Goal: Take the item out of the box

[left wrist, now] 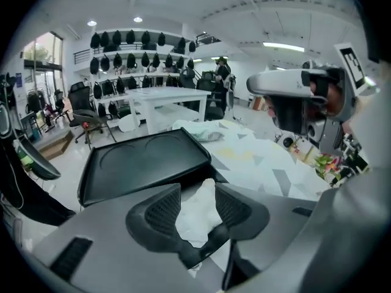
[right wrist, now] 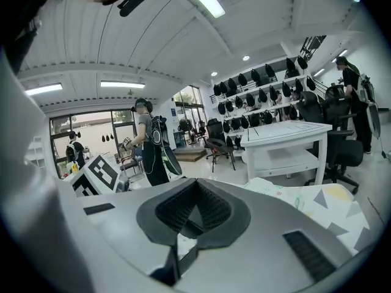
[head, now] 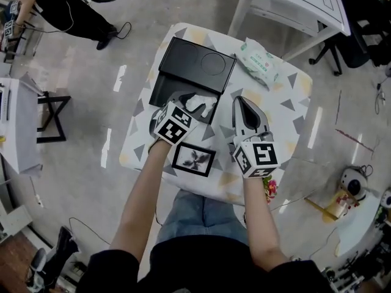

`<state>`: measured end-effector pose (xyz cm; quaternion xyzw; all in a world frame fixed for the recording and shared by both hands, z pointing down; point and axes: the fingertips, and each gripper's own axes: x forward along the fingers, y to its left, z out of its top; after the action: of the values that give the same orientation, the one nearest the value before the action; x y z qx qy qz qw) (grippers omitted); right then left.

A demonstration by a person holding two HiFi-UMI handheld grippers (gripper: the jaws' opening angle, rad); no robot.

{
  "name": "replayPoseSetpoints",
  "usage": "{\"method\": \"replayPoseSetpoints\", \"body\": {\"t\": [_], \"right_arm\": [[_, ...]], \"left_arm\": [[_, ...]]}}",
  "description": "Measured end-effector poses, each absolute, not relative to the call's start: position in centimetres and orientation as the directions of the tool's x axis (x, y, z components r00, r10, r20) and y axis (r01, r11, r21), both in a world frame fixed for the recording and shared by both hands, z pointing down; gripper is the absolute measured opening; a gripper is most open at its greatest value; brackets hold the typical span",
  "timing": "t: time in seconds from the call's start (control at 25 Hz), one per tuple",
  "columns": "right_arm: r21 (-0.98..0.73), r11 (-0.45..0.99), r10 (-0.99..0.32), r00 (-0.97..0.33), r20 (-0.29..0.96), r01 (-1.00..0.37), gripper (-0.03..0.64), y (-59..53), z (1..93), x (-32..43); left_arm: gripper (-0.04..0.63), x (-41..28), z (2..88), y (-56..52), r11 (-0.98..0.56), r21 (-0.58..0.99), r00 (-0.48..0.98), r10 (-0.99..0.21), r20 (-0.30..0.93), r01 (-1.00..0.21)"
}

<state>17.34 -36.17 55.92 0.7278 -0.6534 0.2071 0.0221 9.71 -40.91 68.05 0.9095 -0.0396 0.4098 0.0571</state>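
Left claw [left wrist: 197, 191], wide but closing, straddles the white wad [left wrist: 195, 218] in the box [head: 160, 91] to lift it. Right claw [right wrist: 195, 187], shut and empty, waits right of the box.

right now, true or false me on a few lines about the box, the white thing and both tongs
1. The black box stands with its lid open. True.
2. The white crumpled item has been lifted clear of the box. False: the white crumpled item sits inside the box, between the jaws of the left tongs, which are closing around it.
3. The right tongs hold the wipes pack. False: the right tongs are shut on nothing, and the wipes pack lies apart from them on the far side of the table.
4. A black-framed card lies on the table between the person and the box. True.
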Motion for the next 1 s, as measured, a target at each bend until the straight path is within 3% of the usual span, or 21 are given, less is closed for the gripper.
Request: {"method": "replayPoseSetpoints", "body": {"t": [0.4,0.64,1.0], "right_arm": [[-0.249,-0.169,-0.917,0.060,0.394,-0.954,0.003,-35.2,58.8,18.1],[-0.252,-0.164,-0.911,0.048,0.410,-0.954,0.003,-35.1,59.4,17.9],[-0.252,-0.170,-0.907,0.051,0.419,-0.953,0.003,-34.5,59.8,17.7]], "left_arm": [[0.167,9.8,73.5,-39.0,-0.991,0.003,0.435,0.061,0.898,0.133],[0.130,9.7,75.1,-38.6,-0.959,-0.074,0.342,0.025,0.939,0.272],[0.049,9.6,76.0,-38.5,-0.908,-0.154,0.302,-0.032,0.953,0.389]]}}
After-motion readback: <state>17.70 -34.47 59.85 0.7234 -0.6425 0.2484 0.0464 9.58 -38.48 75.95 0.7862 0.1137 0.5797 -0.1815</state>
